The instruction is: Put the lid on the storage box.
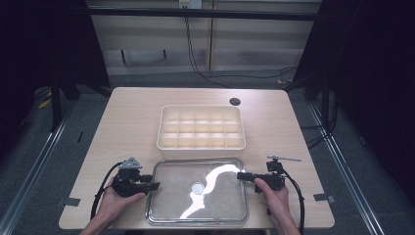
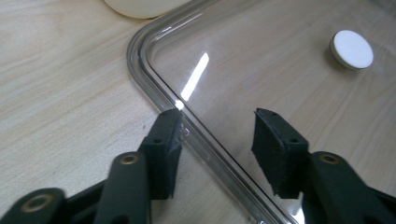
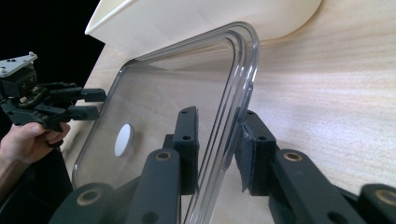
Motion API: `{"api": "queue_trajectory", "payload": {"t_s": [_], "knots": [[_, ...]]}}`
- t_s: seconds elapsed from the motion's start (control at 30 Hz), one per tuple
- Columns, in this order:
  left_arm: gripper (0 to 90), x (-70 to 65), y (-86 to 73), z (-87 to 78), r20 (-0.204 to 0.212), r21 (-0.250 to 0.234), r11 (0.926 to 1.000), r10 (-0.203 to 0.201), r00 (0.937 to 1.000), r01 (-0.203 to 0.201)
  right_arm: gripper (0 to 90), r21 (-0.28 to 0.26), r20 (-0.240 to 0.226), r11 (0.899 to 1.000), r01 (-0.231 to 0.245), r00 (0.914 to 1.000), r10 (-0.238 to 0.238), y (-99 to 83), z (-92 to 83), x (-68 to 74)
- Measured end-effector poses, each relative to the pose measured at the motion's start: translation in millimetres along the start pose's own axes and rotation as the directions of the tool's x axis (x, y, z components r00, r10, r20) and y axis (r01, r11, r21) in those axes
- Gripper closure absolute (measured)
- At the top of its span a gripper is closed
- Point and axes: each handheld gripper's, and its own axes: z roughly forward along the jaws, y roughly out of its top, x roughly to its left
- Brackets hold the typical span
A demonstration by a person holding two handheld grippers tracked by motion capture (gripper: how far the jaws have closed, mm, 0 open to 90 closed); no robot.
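- Closest to the lens are your right gripper [image 3: 215, 149]'s two black jaws, one on each side of the clear lid [image 3: 187, 93]'s rim, so that edge runs right up between them. They look pinched onto the rim, though the pads' contact is hard to make out.
- Your left gripper [image 2: 217, 140] has its jaws spread across the opposite edge: one jaw sits outside the rim over the table [image 2: 60, 84], the other over the clear panel, neither pad pressing on it.
- From above, the lid [image 1: 166, 205] lies flat between your two grippers, the left gripper [image 1: 155, 186] at one short edge and the right gripper [image 1: 241, 176] at the other.
- A small white disc [image 1: 197, 188] sits about mid-lid, between the two grippers.
- Just past both grippers, touching the lid's far edge, is the cream divided box [image 1: 200, 110].
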Motion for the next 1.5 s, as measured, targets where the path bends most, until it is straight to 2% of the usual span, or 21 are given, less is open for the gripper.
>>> {"api": "queue_trajectory", "payload": {"t_s": [0.2,0.37,0.67,0.9,1.0,1.07,1.13,1.3,1.5], "knots": [[42.8,0.8,0.4,-0.1,-0.009,-0.004,0.9999,-0.012,0.9999,0.012,73.5,-0.027,-0.013,1.000,0.005,0.9999,-0.006,0.9,-1.5,1.6],[34.5,4.4,0.6,-0.2,0.016,-0.011,0.9990,-0.043,0.9990,0.043,74.2,-0.048,-0.036,0.998,0.030,0.9988,-0.032,0.6,-3.3,4.2],[32.2,6.5,1.0,-0.9,0.029,-0.008,0.9981,-0.061,0.9977,0.061,74.1,-0.057,-0.032,0.997,0.050,0.9982,-0.052,0.5,-3.5,8.7],[36.8,7.4,2.1,-0.4,0.084,-0.014,0.9951,-0.096,0.9918,0.098,74.0,-0.072,-0.029,0.995,0.064,0.9974,-0.067,0.3,-4.5,11.3],[39.1,8.0,2.2,-1.6,0.086,-0.021,0.9945,-0.101,0.9912,0.103,74.0,-0.072,-0.030,0.995,0.064,0.9973,-0.067,0.4,-5.5,11.7],[40.9,8.1,2.3,-4.4,0.107,-0.048,0.9927,-0.105,0.9887,0.110,74.0,-0.077,-0.030,0.995,0.068,0.9971,-0.071,0.3,-5.6,11.9],[41.8,8.3,2.4,-5.7,0.107,-0.055,0.9930,-0.098,0.9895,0.104,74.0,-0.078,-0.028,0.995,0.069,0.9971,-0.071,0.3,-5.8,12.5],[48.8,8.2,2.4,-12.8,0.117,-0.112,0.9864,-0.107,0.9874,0.120,73.7,-0.090,-0.019,0.992,0.084,0.9961,-0.086,0.7,-7.5,14.4],[51.9,7.3,2.8,-17.4,0.112,-0.135,0.9838,-0.103,0.9884,0.118,73.0,-0.100,-0.004,0.989,0.111,0.9937,-0.112,1.7,-9.4,18.6]]}}
